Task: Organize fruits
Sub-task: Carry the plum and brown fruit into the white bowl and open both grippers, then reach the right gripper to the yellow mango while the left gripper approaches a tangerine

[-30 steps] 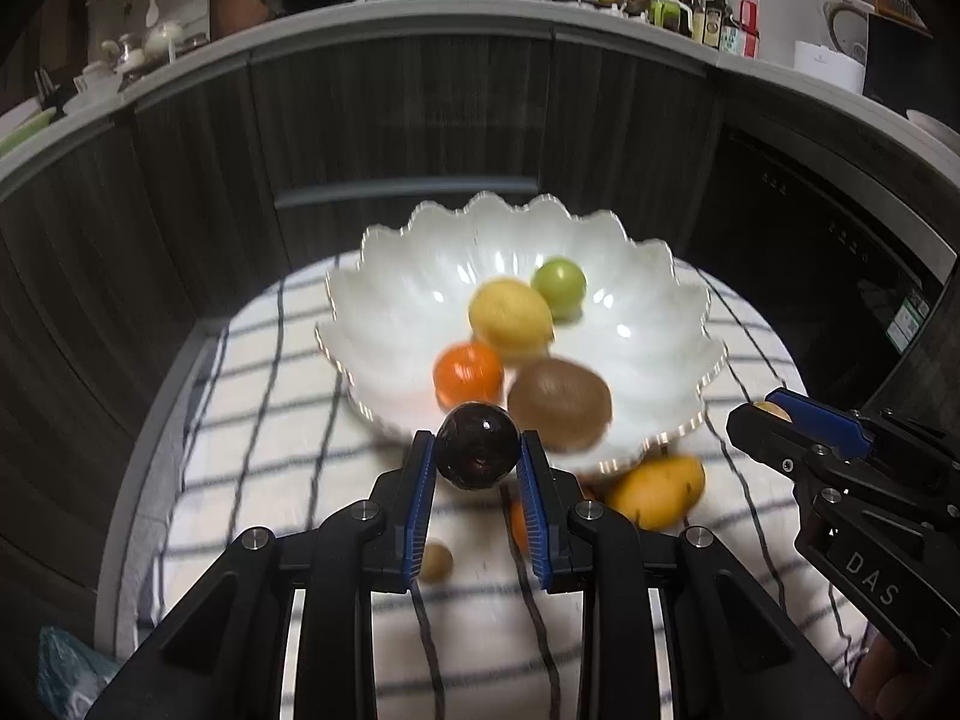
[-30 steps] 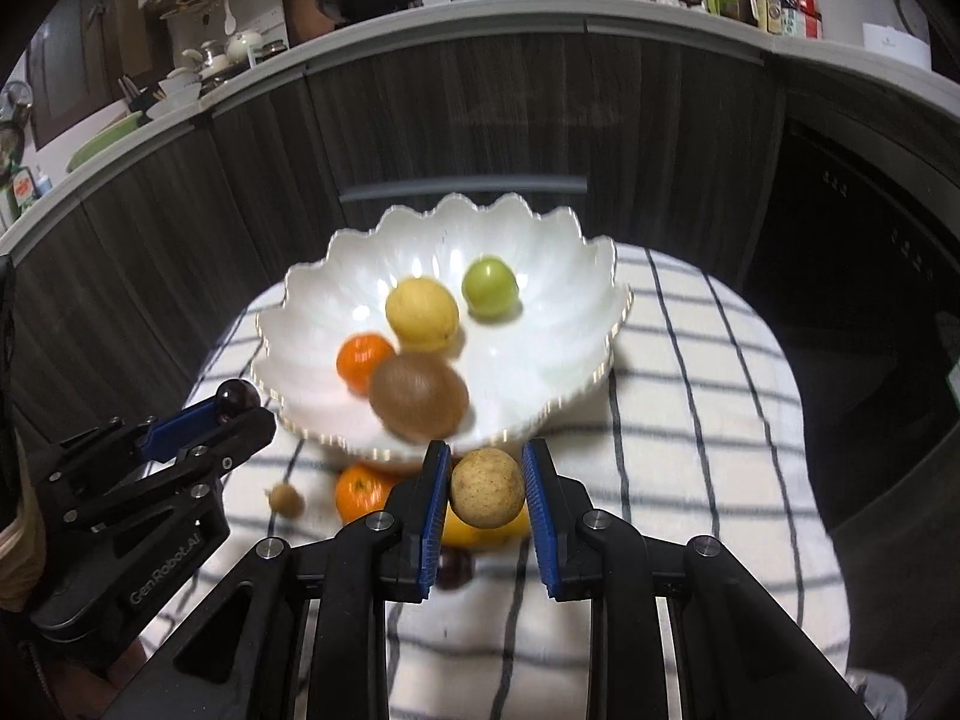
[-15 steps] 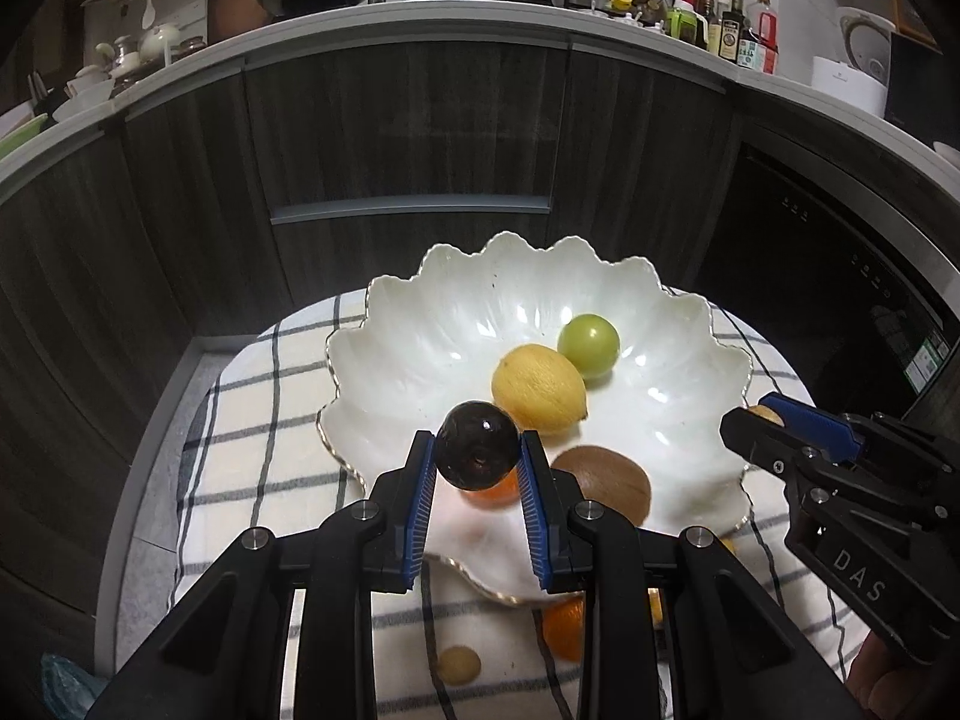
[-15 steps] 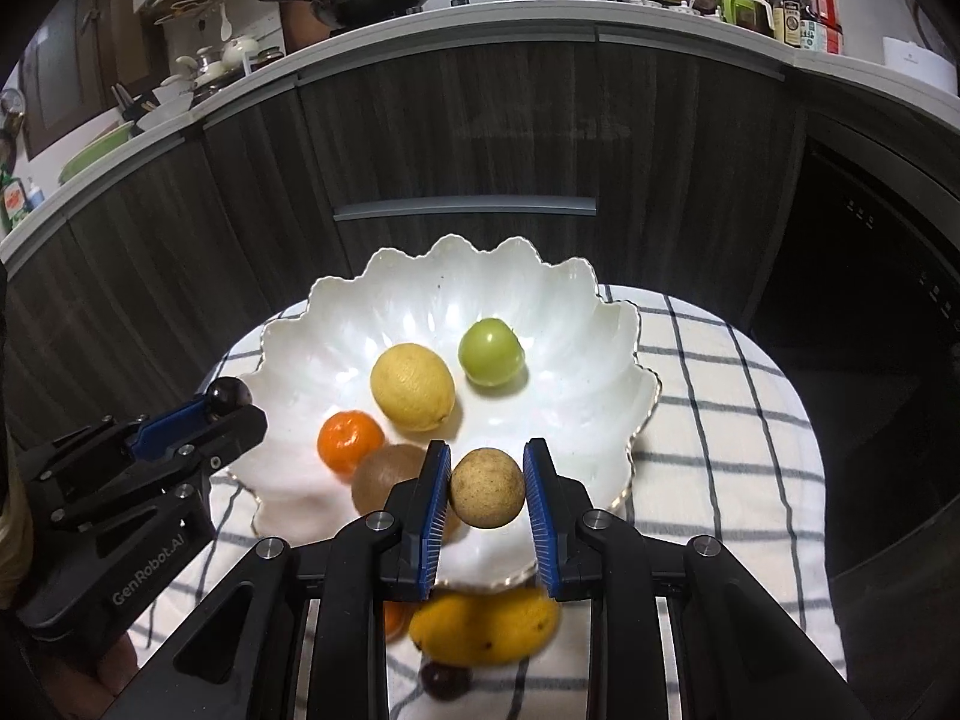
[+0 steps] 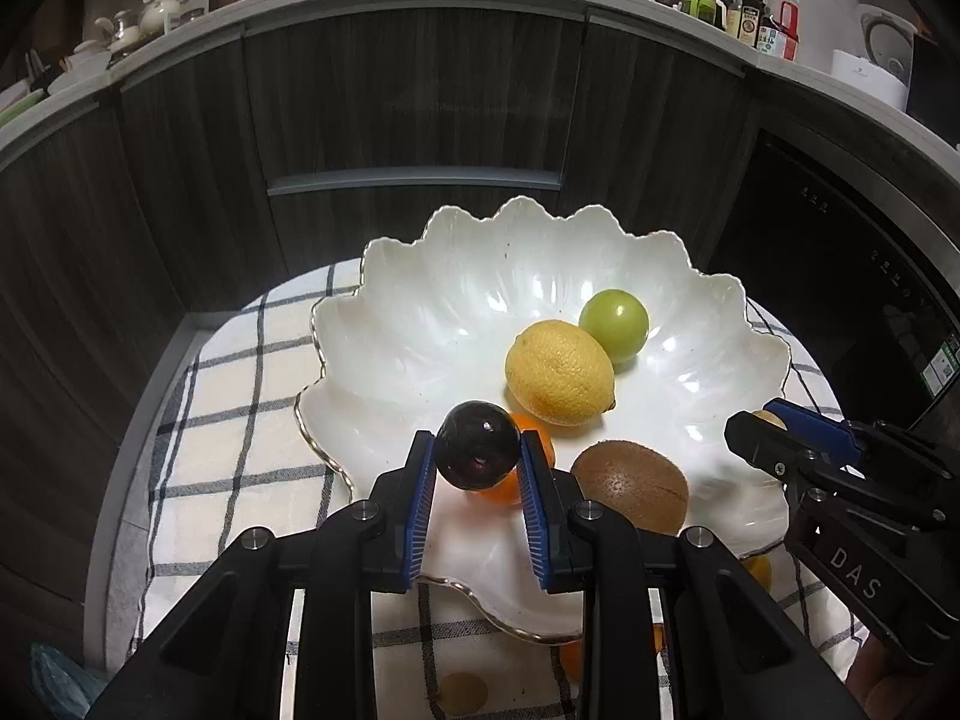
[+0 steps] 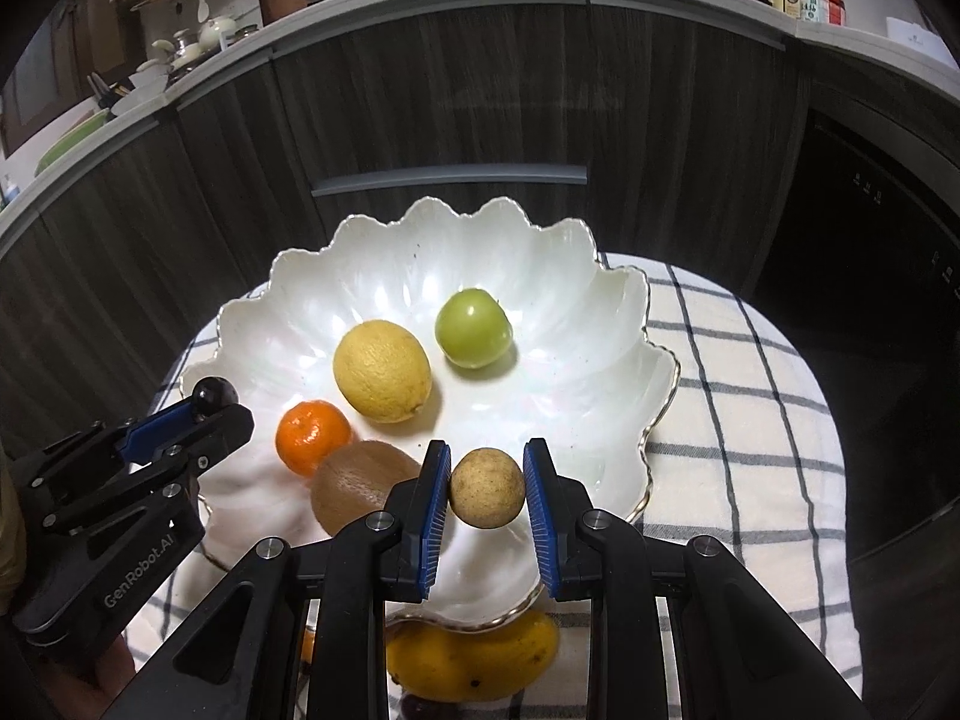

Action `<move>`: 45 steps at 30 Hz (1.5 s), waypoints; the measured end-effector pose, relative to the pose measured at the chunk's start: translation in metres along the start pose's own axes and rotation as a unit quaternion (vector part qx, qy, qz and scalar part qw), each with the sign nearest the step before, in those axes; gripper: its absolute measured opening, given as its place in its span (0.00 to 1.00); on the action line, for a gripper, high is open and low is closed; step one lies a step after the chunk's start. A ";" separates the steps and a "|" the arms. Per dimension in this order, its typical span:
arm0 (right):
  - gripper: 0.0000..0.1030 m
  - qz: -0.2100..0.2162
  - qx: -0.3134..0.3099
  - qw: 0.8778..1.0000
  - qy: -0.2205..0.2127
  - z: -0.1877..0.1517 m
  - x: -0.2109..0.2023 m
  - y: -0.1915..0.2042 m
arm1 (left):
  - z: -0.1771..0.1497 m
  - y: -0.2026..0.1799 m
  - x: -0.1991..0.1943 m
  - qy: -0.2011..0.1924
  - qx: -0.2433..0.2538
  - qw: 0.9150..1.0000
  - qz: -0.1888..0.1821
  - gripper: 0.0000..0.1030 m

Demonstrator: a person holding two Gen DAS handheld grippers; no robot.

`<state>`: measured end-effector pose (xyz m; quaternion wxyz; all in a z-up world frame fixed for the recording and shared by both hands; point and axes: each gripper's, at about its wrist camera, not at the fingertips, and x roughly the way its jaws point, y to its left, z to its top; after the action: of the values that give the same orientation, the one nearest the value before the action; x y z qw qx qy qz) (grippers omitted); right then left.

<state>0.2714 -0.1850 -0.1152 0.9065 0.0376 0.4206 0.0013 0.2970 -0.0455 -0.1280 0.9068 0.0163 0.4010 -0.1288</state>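
The left gripper (image 5: 477, 463) has its jaws clamped on a dark round fruit (image 5: 477, 445), both blue pads pressed to its sides, and holds it above the near left part of the white scalloped bowl (image 5: 420, 312). The right gripper (image 6: 487, 498) has its jaws clamped likewise on a small tan round fruit (image 6: 486, 495), held over the bowl's near edge. Inside the bowl lie a lemon (image 6: 382, 371), a green round fruit (image 6: 474, 327), a mandarin (image 6: 312, 437) and a kiwi (image 6: 360, 483); the lemon and the green fruit touch in the left wrist view. The kiwi is blurred in the right wrist view, and the mandarin is largely hidden behind the dark fruit in the left wrist view. The bowl stands on a checked cloth (image 6: 744, 396) over a round counter. A mango (image 6: 474, 660) lies on the cloth against the bowl's near rim, partly covered by the right gripper's frame. Other small fruit beneath both grippers are cut off and cannot be identified.
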 end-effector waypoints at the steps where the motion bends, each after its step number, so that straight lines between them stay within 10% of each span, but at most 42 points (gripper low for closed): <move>1: 0.26 -0.001 -0.001 1.000 0.002 0.000 0.001 0.000 | 0.000 0.000 0.001 0.001 -0.002 1.000 -0.001 0.27; 12: 0.27 -0.011 -0.005 1.000 0.010 0.001 0.007 0.002 | 0.000 0.000 0.003 0.014 -0.007 1.000 0.005 0.37; 14: 0.35 -0.014 -0.007 1.000 0.008 0.001 0.005 0.002 | 0.000 0.000 0.002 0.012 -0.005 1.000 0.011 0.45; 16: 0.62 -0.024 -0.006 1.000 0.001 0.001 0.003 0.002 | 0.000 0.001 0.000 0.012 -0.007 1.000 0.016 0.53; 22: 0.80 -0.052 -0.010 0.998 -0.022 0.003 -0.012 0.003 | -0.001 0.006 -0.012 -0.002 -0.010 1.000 0.028 0.68; 33: 0.82 -0.063 0.000 0.997 -0.035 -0.006 -0.039 0.001 | -0.006 0.007 -0.047 -0.040 -0.013 0.997 0.066 0.90; 45: 0.82 -0.062 0.008 0.998 -0.029 -0.036 -0.061 -0.007 | -0.034 -0.005 -0.070 -0.045 -0.019 0.996 0.075 0.93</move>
<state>0.2047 -0.1918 -0.0924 0.9164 0.0185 0.3953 -0.0595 0.2255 -0.0307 -0.0994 0.9312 0.0236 0.3599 -0.0532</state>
